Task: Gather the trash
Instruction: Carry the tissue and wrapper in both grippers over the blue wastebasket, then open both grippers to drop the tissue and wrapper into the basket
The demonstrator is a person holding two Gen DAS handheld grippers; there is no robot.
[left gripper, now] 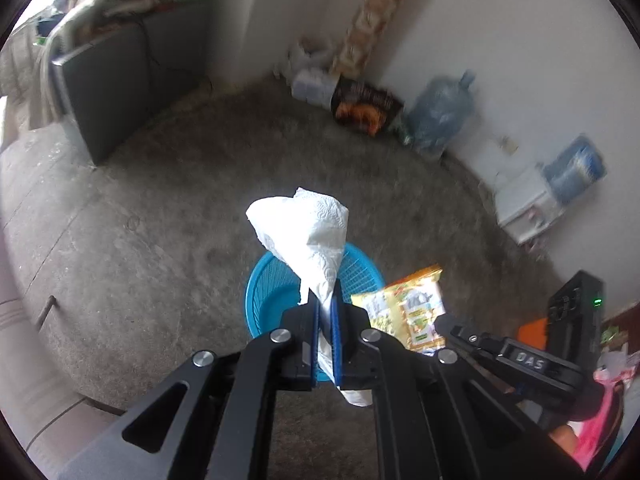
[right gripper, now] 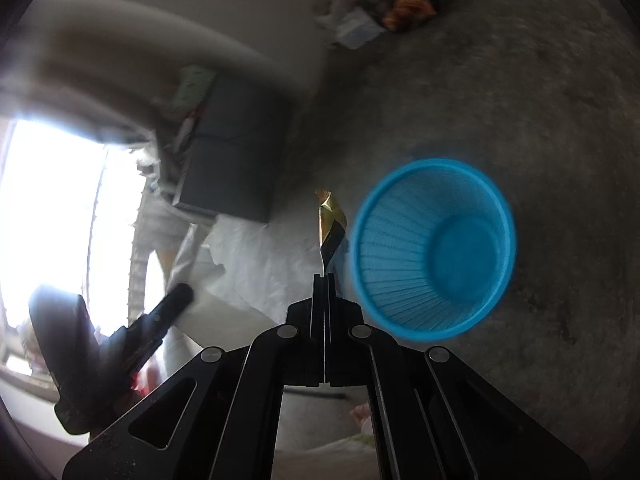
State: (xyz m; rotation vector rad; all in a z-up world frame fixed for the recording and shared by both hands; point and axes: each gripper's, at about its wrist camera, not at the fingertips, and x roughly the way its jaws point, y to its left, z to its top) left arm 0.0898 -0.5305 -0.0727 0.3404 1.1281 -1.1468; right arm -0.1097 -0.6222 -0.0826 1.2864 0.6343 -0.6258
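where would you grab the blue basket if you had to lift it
Pinch the rim of the blue basket, coming from above with one finger inside and one outside. It stands upright and open-mouthed on the floor, and its flared rim is thin enough to clamp; the body looks too wide.

Home room: carpeted floor (left gripper: 160,208), water jug (left gripper: 438,114), cluttered walls.

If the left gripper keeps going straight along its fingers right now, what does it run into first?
Most likely the blue basket: the left gripper, shut on the white paper towel, points down at its open mouth. The basket looks lower, on the floor; depth is unclear.
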